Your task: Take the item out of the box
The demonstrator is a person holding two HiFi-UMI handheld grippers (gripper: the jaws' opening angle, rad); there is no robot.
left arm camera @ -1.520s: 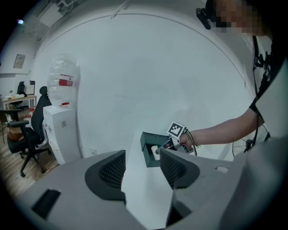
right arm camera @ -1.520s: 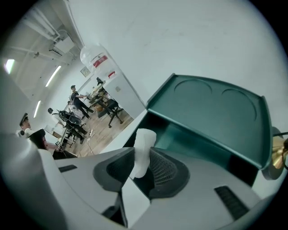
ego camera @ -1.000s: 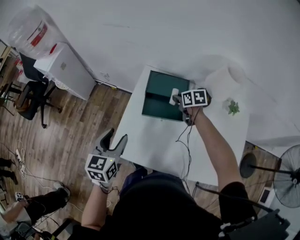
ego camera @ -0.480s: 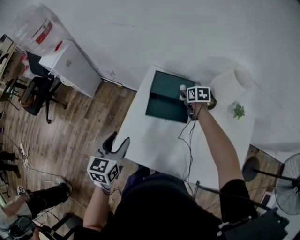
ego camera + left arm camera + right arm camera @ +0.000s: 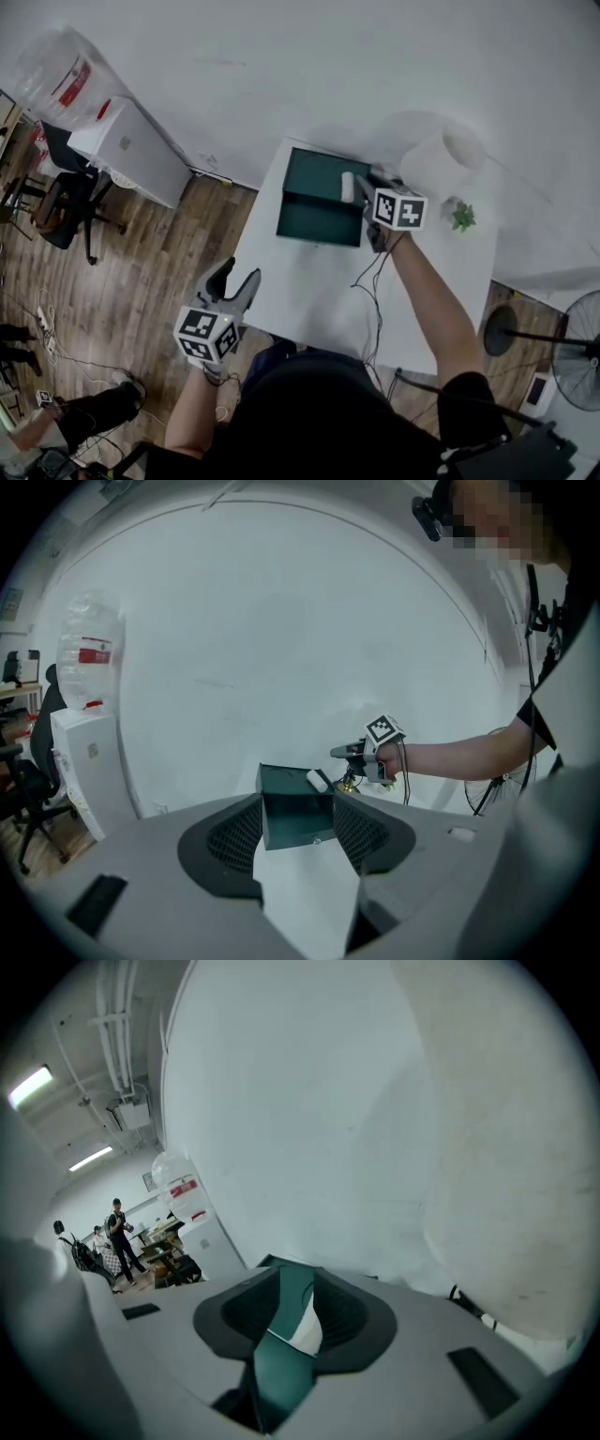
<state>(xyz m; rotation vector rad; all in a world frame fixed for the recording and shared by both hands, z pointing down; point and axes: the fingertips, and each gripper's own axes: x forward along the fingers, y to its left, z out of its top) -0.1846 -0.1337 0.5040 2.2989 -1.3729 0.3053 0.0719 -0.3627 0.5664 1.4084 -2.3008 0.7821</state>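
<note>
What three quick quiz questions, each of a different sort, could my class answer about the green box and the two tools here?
1. True or false: the left tool holds the white item.
2. Which colour is the box? A red, B dark green, C yellow.
3. Short answer: what small green thing stands on the table at the head view's right side?

Key
1. False. The left tool is open and empty, off the table's edge. The right tool holds the white item above the box, and its jaws have just closed a little further on it.
2. B.
3. The plant.
</note>
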